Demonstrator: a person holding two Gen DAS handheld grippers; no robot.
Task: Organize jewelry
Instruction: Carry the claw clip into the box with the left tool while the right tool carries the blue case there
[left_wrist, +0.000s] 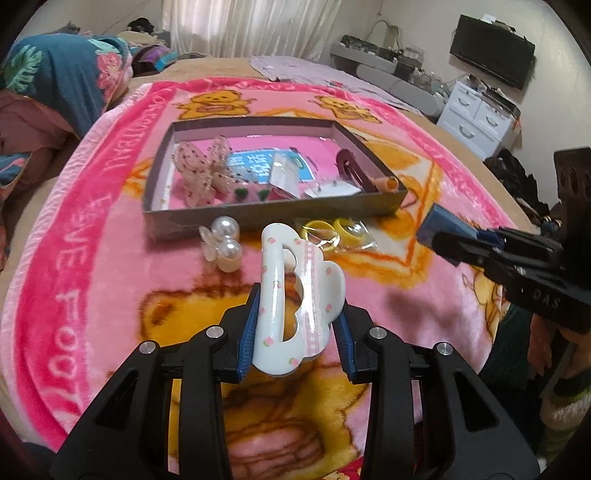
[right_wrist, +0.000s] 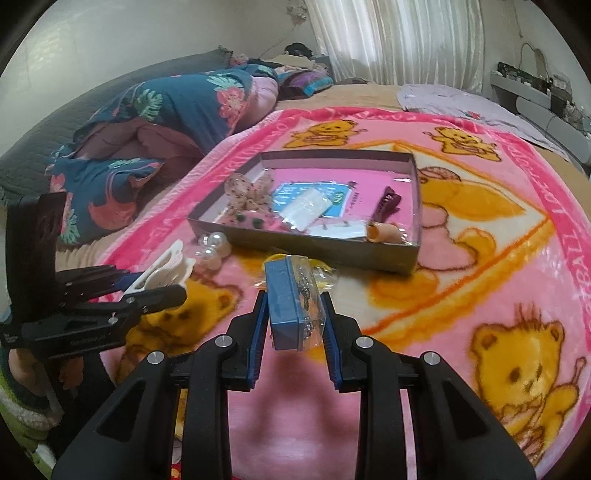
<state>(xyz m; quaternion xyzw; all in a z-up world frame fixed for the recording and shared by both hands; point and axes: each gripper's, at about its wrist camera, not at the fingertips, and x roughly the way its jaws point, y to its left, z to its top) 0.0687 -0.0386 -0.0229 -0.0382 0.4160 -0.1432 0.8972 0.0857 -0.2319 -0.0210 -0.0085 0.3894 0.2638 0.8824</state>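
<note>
My left gripper (left_wrist: 297, 325) is shut on a white flower-print hair claw (left_wrist: 291, 295), held above the blanket in front of the box; it also shows in the right wrist view (right_wrist: 162, 271). My right gripper (right_wrist: 295, 321) is shut on a small blue jewelry box with a clear lid (right_wrist: 293, 302), seen at the right in the left wrist view (left_wrist: 439, 225). The shallow cardboard tray (left_wrist: 273, 214) holds a beaded bow, a maroon clip, green studs and packets. Pearl hair ties (left_wrist: 225, 243) and a bag of yellow rings (left_wrist: 332, 232) lie in front of the tray.
Everything sits on a pink teddy-bear blanket (right_wrist: 480, 258) spread on a bed. A folded floral quilt (right_wrist: 166, 107) lies at the far left. White drawers (left_wrist: 476, 114) and a TV (left_wrist: 491, 51) stand beyond the bed at the right.
</note>
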